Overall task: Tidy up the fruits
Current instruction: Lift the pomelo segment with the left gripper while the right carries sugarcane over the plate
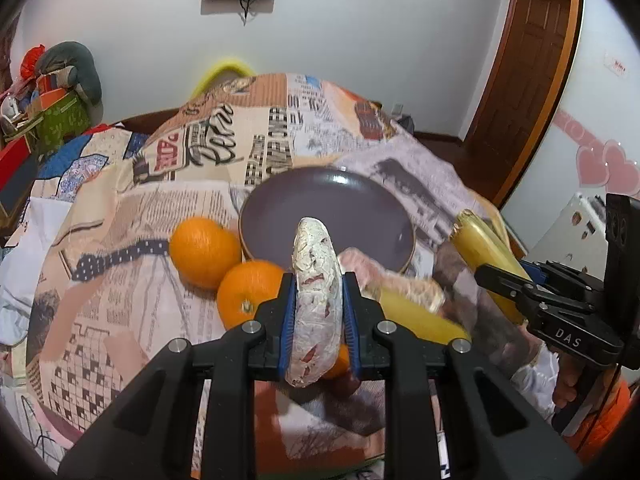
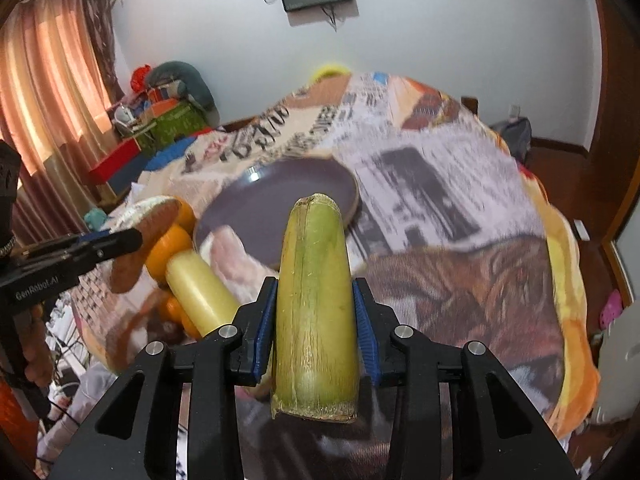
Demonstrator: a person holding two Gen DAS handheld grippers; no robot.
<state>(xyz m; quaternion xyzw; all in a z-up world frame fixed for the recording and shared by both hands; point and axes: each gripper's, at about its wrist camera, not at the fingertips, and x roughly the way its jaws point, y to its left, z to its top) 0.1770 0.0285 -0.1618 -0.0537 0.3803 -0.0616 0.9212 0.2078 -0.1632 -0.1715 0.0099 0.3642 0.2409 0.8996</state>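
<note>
Left gripper (image 1: 318, 300): jaws clamped on a whitish flat fruit (image 1: 316, 280), held above the oranges (image 1: 250, 292).
Right gripper (image 2: 316, 320): jaws gripping a green-yellow stalk (image 2: 314, 300).
Around: purple plate (image 1: 280, 216) just ahead; yellow stalk (image 1: 416, 316) beside it.
Surface: printed blanket (image 1: 132, 208), open toward the left.

Even, fairly bright indoor light in both views, with warm daylight glowing through the orange curtain (image 2: 44, 80) at the right wrist view's left edge. A small glare spot sits on the purple plate (image 2: 256, 216). The patterned cloth (image 2: 440, 220) there smears with motion blur. Fisheye bending curves the walls, and the corners go black.
</note>
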